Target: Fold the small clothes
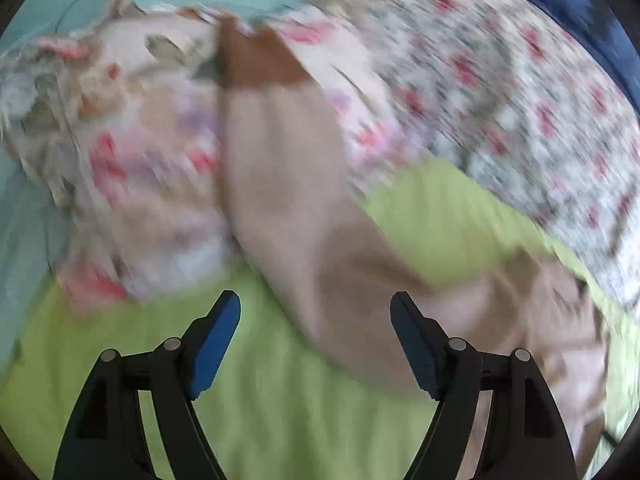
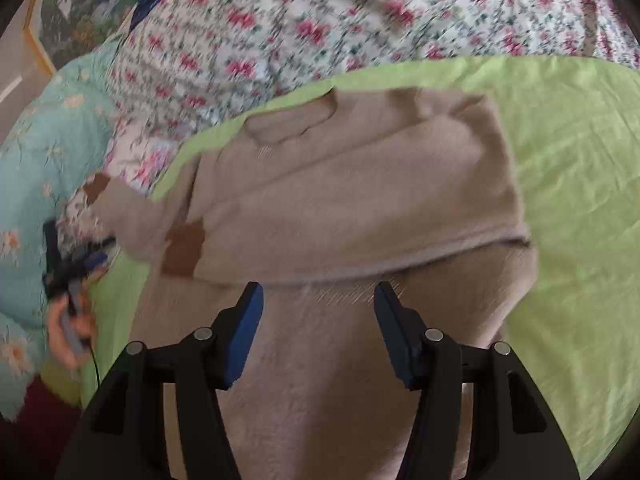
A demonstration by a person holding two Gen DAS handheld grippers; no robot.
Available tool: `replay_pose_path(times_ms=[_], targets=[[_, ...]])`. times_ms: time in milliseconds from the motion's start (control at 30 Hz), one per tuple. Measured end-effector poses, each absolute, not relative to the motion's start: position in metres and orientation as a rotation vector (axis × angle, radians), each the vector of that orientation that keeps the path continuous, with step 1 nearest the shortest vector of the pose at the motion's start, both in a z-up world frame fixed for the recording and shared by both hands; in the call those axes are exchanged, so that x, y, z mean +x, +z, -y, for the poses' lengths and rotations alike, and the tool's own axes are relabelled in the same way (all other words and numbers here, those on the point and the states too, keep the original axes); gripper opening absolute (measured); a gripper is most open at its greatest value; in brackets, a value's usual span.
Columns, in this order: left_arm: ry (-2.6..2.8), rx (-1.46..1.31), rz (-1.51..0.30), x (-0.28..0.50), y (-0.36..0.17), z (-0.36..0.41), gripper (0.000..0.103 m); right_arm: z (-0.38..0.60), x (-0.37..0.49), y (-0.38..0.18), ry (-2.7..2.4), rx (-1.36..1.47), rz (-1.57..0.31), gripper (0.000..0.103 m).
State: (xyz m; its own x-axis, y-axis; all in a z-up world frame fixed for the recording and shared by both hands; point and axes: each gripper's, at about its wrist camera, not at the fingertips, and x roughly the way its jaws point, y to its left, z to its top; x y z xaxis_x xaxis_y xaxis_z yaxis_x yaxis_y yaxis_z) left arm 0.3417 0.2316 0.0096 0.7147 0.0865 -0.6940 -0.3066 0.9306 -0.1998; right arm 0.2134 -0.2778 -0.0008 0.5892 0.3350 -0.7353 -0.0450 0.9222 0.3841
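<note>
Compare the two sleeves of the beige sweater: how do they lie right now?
The left sleeve stretches out sideways off the green sheet onto the floral bedding; the other sleeve is folded in across the sweater body. The left sleeve's brown cuff points outward, the folded one's lies on the chest. Both cuffs are brown.

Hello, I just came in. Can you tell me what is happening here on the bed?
A person is folding a small beige fleece sweater with brown cuffs on a light green sheet, holding a gripper in each hand. One sleeve is already folded across the body; the other sleeve stretches out toward a floral quilt. The left gripper and right gripper are both open and hold nothing.
</note>
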Motion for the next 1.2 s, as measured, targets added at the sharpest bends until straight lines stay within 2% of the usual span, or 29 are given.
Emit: replay_pose_path(times_ms=[133,200,233,267,300,600,1000,1200], targets=[[0.261,-0.321,-0.715,0.382,0.029,-0.264,0.078,0.269,0.215,-0.007,0.243,0.349,-0.942,0.059],[0.288,-0.310,-0.712,0.398,0.031,-0.272,0.072,0.267,0.217,-0.009,0.251,0.358,-0.949,0.059],[0.285,-0.307,-0.706,0.407,0.032,-0.274,0.053,0.266,0.219,-0.011,0.254,0.363,-0.954,0.059],[0.277,-0.309,-0.707,0.411,0.032,-0.275,0.019,0.266,0.220,-0.012,0.253,0.365,-0.958,0.059],[0.258,-0.315,-0.714,0.416,0.032,-0.277,0.003,0.264,0.219,-0.012,0.253,0.365,-0.961,0.059],[0.106,-0.265,-0.599,0.365,0.059,-0.213,0.004,0.272,0.206,-0.007,0.241,0.381,-0.937,0.059],[-0.352,-0.131,-0.631,0.316,0.053,0.029,0.004,0.318,0.180,0.006,0.180,0.442,-0.878,0.059],[-0.508,0.030,-0.733,0.327,0.009,0.136,0.005,0.343,0.176,0.001,0.144,0.483,-0.866,0.059]])
